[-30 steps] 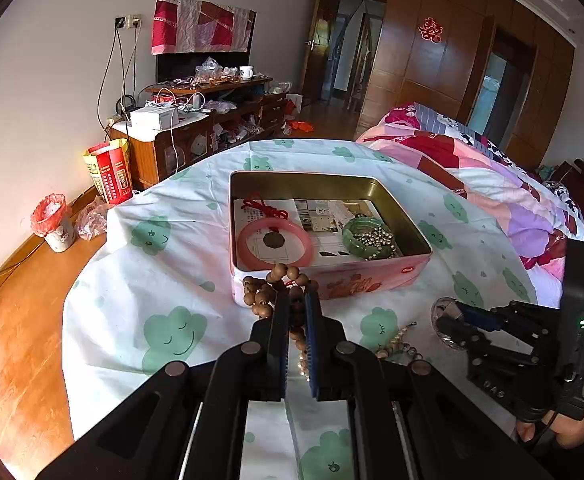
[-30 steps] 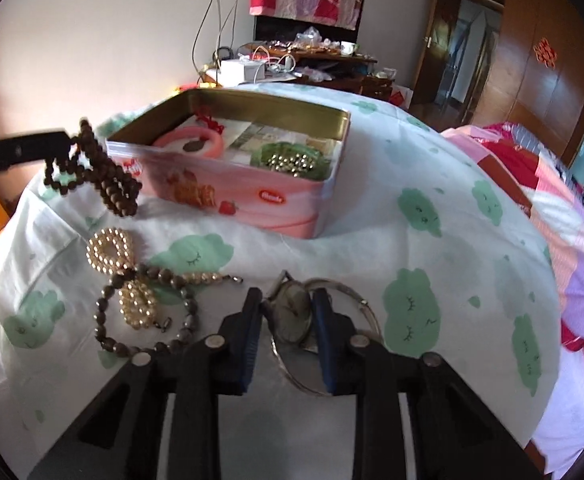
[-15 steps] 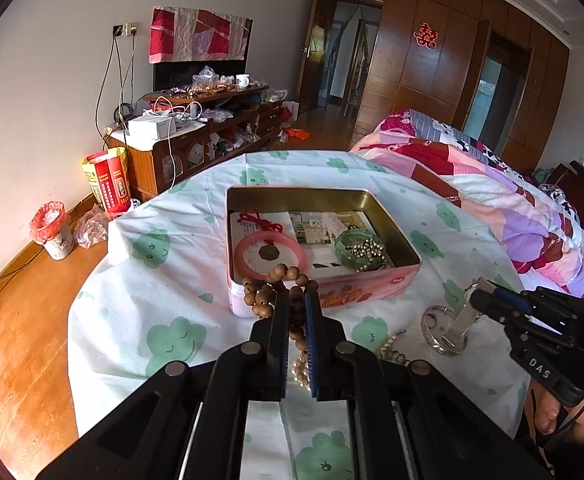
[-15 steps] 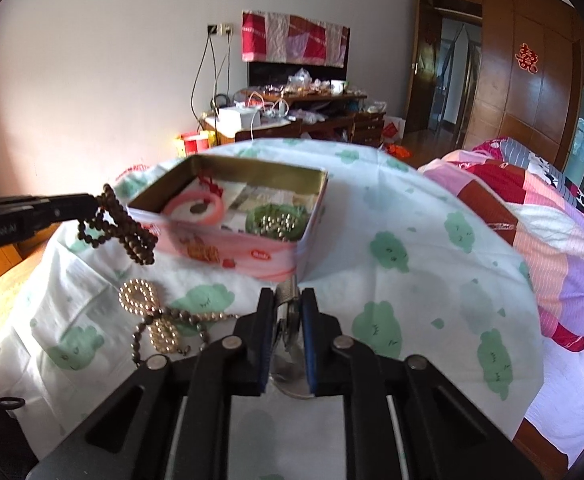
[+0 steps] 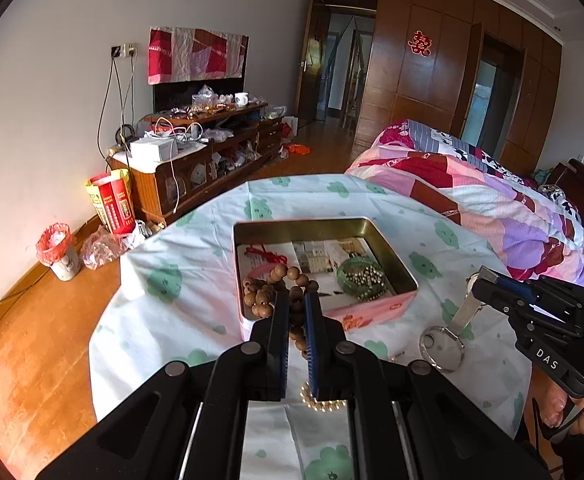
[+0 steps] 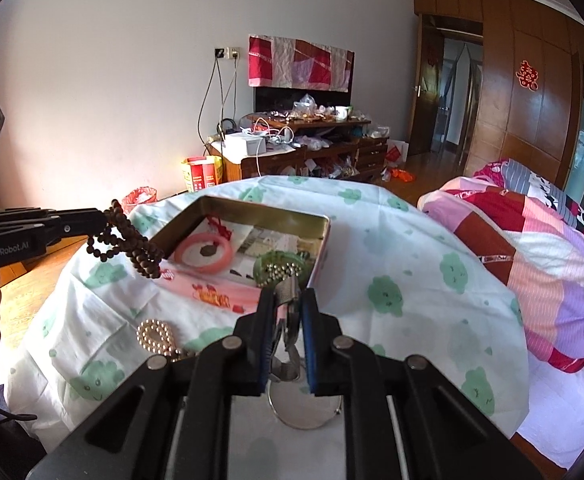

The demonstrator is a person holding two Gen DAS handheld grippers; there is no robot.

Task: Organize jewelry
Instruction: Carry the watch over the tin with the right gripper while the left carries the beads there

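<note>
Left gripper [image 5: 296, 322] clamped wooden beads [image 5: 278, 286] above the tin [image 5: 395, 264]; right gripper [image 5: 476, 280] gripped a watch [image 5: 443, 342].

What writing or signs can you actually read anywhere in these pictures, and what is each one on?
"GenRobot.AI": on the side of the left gripper, seen from the right wrist.
"DAS": on the body of the right gripper, seen from the left wrist.
Red double-happiness sign: a paper cut-out on the wooden wardrobe door.
Red print on the pink tin: too blurred to read.
Print on the red and yellow bag: too small to read.
</note>
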